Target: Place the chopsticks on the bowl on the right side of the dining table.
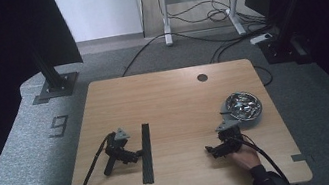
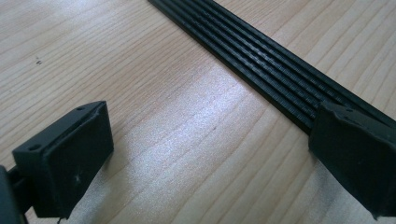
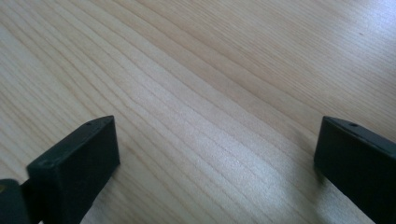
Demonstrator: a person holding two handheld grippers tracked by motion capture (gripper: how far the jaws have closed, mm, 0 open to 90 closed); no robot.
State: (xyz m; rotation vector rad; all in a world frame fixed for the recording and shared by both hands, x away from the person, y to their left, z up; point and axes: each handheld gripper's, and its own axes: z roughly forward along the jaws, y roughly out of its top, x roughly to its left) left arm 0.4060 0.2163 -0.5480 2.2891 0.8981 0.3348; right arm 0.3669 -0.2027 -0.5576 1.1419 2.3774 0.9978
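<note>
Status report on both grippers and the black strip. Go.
Left gripper open, lying on the table beside the black strip. Right gripper open, in hand, nothing between jaws. Metal bowl sits apart, behind it.

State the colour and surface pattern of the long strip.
Black strip, with fine lengthwise ridges; clearest in the left gripper view.

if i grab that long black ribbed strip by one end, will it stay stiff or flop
The black strip lies dead flat and straight on the table, so it looks fairly rigid, though thin enough that it may sag a little. Its low, flat profile leaves little edge to grip. It probably slides rather than rolls.
</note>
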